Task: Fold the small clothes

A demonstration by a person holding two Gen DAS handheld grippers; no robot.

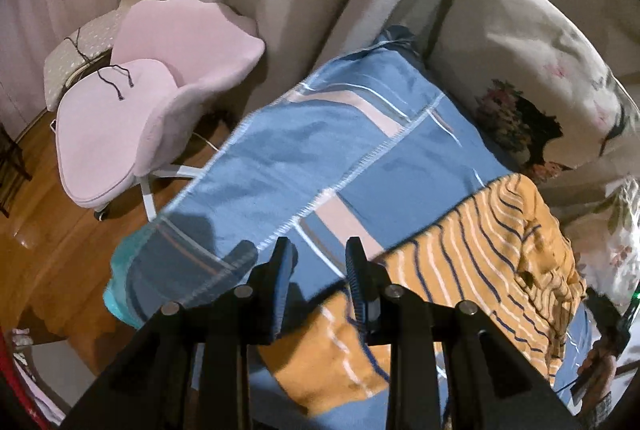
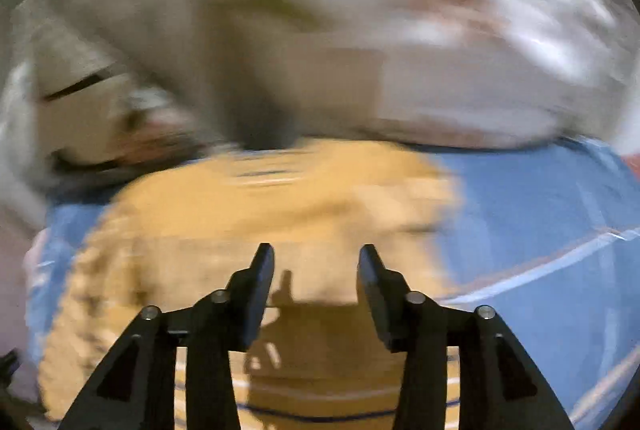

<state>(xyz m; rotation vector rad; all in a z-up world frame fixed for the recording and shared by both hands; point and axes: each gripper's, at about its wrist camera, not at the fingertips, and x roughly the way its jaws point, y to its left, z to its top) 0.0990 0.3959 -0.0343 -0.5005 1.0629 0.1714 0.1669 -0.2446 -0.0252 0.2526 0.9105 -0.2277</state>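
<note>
There is 1 orange striped garment (image 1: 472,258), lying on 1 blue patterned bedspread (image 1: 320,134) toward its edge by the pillows. 2 floral pillows show along that edge of the bed: 1 large one (image 1: 532,42) and 1 partly cut off (image 1: 624,230) in the left wrist view. Off the bed's far edge stands 1 pink swivel chair (image 1: 160,102) on the wooden floor (image 1: 48,230). 2 grippers appear, the left gripper (image 1: 318,254) and the right gripper (image 2: 316,258), each with 2 fingers.
</note>
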